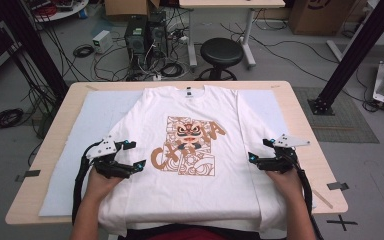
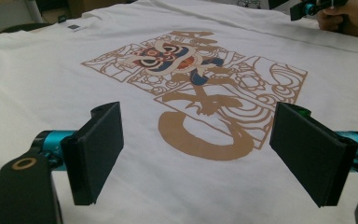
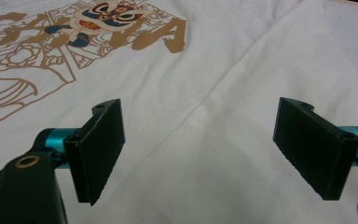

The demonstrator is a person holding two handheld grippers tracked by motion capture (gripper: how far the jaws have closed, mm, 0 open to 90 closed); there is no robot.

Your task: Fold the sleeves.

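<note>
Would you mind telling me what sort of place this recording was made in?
Probably a robotics lab or workshop: computer towers with tangled cables on the floor, black rig struts, and a T-shirt on the wooden table.

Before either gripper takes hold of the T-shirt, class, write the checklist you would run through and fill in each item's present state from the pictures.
1. T-shirt lies flat, print up, on the table: ok; its hem hangs over the near edge.
2. Left gripper jaws wide open, nothing between them: ok.
3. Right gripper jaws wide open, nothing between them: ok.
4. Each gripper at its own side of the shirt, level with the print: ok.
5. Cloth smooth where the right gripper would bite: not ok; folds run through the fabric ahead of it.
6. Jaws touching the cloth: cannot tell.
</note>
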